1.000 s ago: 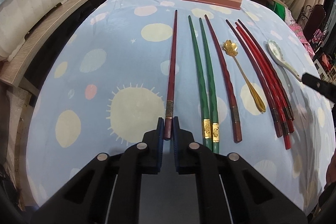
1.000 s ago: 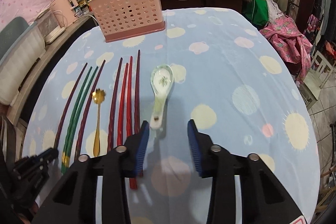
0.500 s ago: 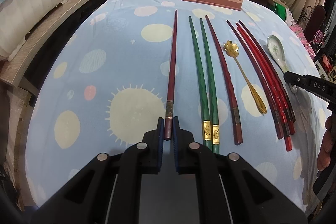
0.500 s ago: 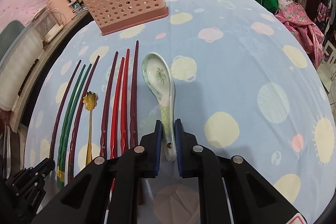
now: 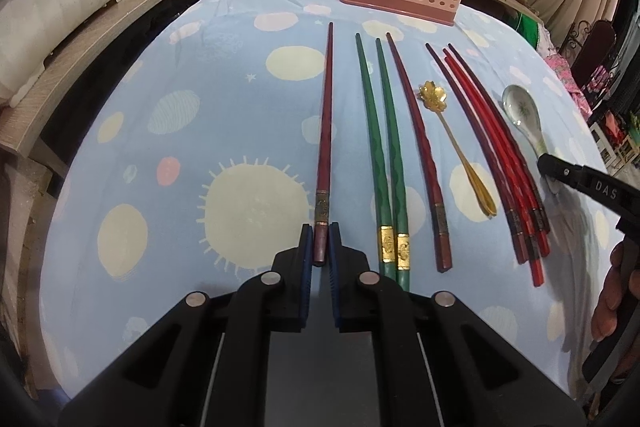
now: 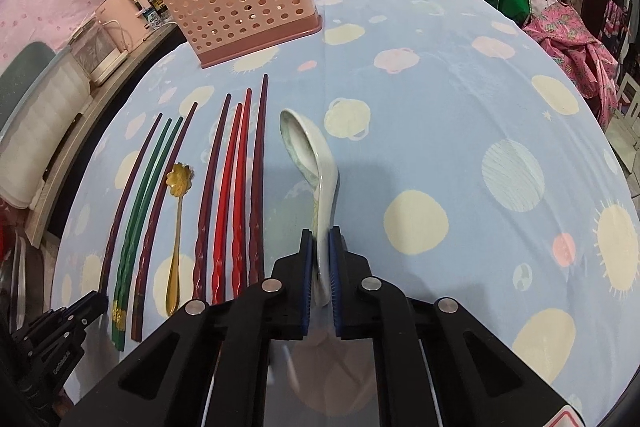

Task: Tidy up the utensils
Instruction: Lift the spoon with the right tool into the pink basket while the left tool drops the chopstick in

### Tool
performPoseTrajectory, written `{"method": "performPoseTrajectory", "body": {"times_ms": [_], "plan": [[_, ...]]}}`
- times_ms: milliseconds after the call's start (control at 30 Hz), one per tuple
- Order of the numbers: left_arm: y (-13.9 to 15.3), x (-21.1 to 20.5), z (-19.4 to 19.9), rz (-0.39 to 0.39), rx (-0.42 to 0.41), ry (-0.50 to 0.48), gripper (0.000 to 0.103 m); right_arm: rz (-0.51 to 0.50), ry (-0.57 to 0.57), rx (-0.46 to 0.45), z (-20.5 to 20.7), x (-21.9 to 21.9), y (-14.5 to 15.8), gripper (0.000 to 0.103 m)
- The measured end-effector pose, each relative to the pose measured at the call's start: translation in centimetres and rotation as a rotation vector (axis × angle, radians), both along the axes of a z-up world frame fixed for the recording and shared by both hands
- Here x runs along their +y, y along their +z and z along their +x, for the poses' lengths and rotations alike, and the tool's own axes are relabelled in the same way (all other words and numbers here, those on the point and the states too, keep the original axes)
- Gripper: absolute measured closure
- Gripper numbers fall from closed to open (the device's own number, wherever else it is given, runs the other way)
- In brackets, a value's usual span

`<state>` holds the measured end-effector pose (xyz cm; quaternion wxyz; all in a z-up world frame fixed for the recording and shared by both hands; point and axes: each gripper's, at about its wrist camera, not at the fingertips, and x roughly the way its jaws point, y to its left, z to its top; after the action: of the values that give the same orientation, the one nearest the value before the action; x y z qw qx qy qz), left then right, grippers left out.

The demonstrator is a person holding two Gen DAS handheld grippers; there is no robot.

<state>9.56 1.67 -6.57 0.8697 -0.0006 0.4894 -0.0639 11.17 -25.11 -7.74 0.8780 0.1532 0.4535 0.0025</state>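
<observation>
My left gripper point(image 5: 320, 247) is shut on the thick end of a dark red chopstick point(image 5: 325, 131) that lies on the blue cloth. To its right lie two green chopsticks point(image 5: 380, 147), another dark red one point(image 5: 416, 143), a gold flower spoon point(image 5: 456, 147) and a bundle of red chopsticks point(image 5: 492, 151). My right gripper point(image 6: 321, 251) is shut on the handle of the white ceramic spoon point(image 6: 310, 155), which is rolled onto its side. The pink perforated utensil holder point(image 6: 240, 11) stands at the far end of the table.
The table wears a blue cloth with sun and planet prints point(image 6: 460, 107). A wooden counter point(image 5: 100, 31) with a white bin and appliances runs along the left. Pots and bowls stand behind the holder. A hand point(image 5: 612, 291) shows at the right edge of the left wrist view.
My right gripper came down over the ceramic spoon's handle and shut on it; the spoon has since rolled onto its side. The left gripper stayed put on the dark red chopstick.
</observation>
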Motion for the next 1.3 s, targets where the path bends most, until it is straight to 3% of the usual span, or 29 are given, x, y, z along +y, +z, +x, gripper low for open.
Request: {"method": "performPoseTrajectory", "body": {"times_ms": [200, 633, 933, 1300], "plan": [[1.9, 0.6, -1.2, -0.02, -0.036, 0.009, 0.096, -0.001, -0.022, -0.042, -2.0, -0.6, 2.3, 0.096], [10.9, 2.3, 0.9, -0.079, -0.22, 0.058, 0.096, -0.03, -0.029, -0.153, -1.9, -1.8, 8.0, 0.097], [17.7, 2.8, 6.4, -0.125, -0.352, 0.08, 0.096, -0.035, 0.005, -0.224, 1.7, -1.6, 11.5, 0.097], [26.8, 1.0, 14.0, -0.151, -0.516, 0.058, 0.096, -0.023, 0.015, -0.336, 10.1, -2.4, 17.9, 0.097]]}}
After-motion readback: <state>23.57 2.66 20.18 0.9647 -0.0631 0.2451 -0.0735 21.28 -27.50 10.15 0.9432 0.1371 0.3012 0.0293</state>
